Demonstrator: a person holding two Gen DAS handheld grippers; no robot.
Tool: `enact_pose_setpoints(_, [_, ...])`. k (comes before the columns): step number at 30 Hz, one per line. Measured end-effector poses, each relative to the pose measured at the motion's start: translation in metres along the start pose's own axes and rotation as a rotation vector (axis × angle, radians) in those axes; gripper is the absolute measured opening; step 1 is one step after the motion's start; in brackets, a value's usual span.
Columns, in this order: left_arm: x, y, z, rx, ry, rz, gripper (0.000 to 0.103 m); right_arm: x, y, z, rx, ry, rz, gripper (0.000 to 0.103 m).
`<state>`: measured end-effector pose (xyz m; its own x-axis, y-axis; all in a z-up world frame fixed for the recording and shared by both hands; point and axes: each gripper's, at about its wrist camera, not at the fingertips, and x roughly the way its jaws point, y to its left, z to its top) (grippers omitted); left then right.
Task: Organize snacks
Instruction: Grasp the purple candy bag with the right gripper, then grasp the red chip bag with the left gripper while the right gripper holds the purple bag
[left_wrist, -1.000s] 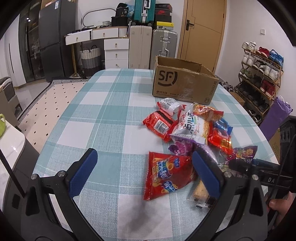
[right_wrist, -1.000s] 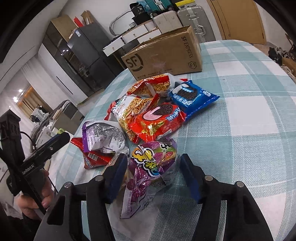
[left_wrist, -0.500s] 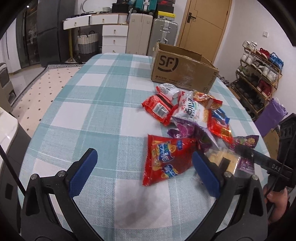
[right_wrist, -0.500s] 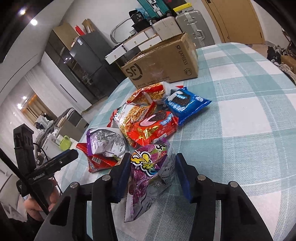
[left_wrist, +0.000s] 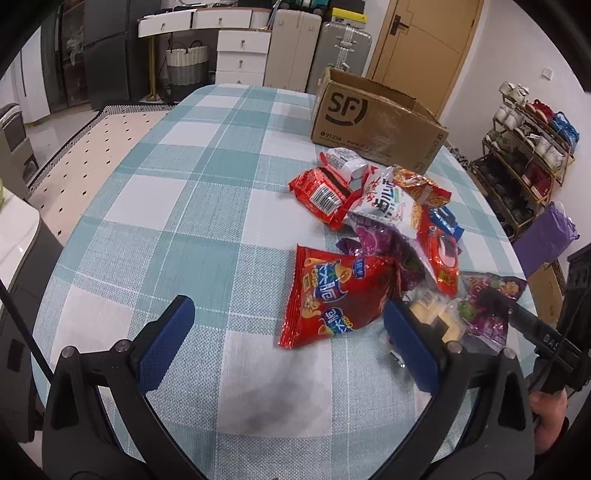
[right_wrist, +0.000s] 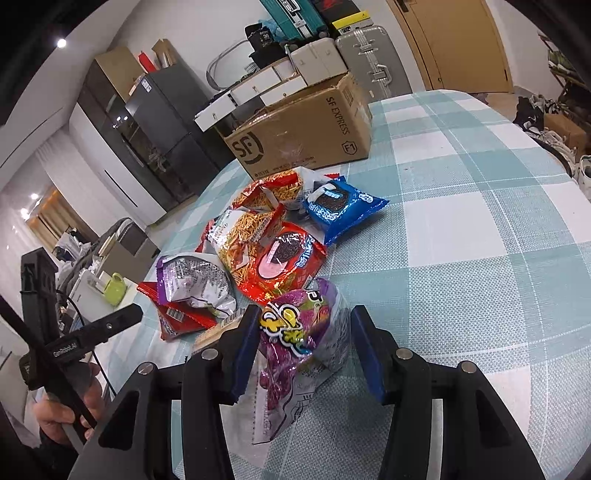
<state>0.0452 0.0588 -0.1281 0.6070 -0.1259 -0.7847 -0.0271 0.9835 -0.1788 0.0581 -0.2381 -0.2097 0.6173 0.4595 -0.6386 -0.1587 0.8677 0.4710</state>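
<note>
Several snack bags lie heaped on the checked tablecloth (left_wrist: 207, 206) in front of an open cardboard box (left_wrist: 369, 122) (right_wrist: 303, 136). My right gripper (right_wrist: 303, 317) has a purple snack bag (right_wrist: 295, 332) (left_wrist: 487, 306) between its blue pads. The pads press the bag's sides while the jaws are opening slightly. My left gripper (left_wrist: 286, 310) stands wide open low over the cloth with nothing held. A red chip bag (left_wrist: 332, 299) lies just ahead of its right finger. A red cookie bag (right_wrist: 284, 258) and a blue cookie bag (right_wrist: 340, 208) lie farther on in the heap.
A clear-wrapped pastry (left_wrist: 436, 314) lies beside the purple bag. A purple-and-white bag (right_wrist: 192, 280) rests on a red packet. Bare cloth spreads left of the heap and right of it. Suitcases, drawers and a shoe rack (left_wrist: 528, 147) stand beyond the table.
The right jaws narrowed onto the purple bag, which now bulges between the pads. The left gripper tilted, so the heap and the box sit higher and farther right in its view.
</note>
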Motion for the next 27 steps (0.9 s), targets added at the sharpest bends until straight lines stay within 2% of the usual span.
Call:
enact_pose_setpoints(3, [0.0, 0.002, 0.0, -0.026, 0.005, -0.003, 0.102, -0.005, 0.001, -0.002, -0.014, -0.015, 0.0, 0.049])
enact_pose_setpoints(7, [0.005, 0.003, -0.001, -0.046, 0.033, -0.083, 0.102, -0.01, 0.004, -0.003, -0.031, -0.027, 0.002, 0.048])
enact_pose_setpoints(12, [-0.003, -0.009, 0.0, 0.007, -0.018, -0.096, 0.102, -0.016, 0.004, -0.003, -0.035, -0.045, 0.01, 0.048])
enact_pose_setpoints(16, [0.009, -0.02, 0.007, 0.037, 0.055, -0.136, 0.102, -0.021, 0.003, -0.001, -0.03, -0.058, 0.019, 0.048])
enact_pose_setpoints(19, [0.02, -0.022, 0.006, 0.032, 0.088, -0.137, 0.095, -0.025, 0.004, 0.0, -0.035, -0.068, 0.025, 0.048])
enact_pose_setpoints(22, [0.031, -0.022, 0.005, 0.017, 0.115, -0.137, 0.093, -0.028, 0.006, 0.0, -0.042, -0.074, 0.027, 0.048])
enact_pose_setpoints(24, [0.037, -0.021, 0.006, 0.011, 0.127, -0.134, 0.09, -0.027, 0.006, 0.0, -0.042, -0.074, 0.032, 0.048])
enact_pose_setpoints(26, [0.04, -0.022, 0.007, 0.015, 0.126, -0.133, 0.082, -0.026, 0.006, 0.0, -0.044, -0.072, 0.036, 0.048])
enact_pose_setpoints(27, [0.042, -0.022, 0.007, 0.018, 0.13, -0.136, 0.082, -0.026, 0.006, 0.0, -0.044, -0.07, 0.037, 0.048])
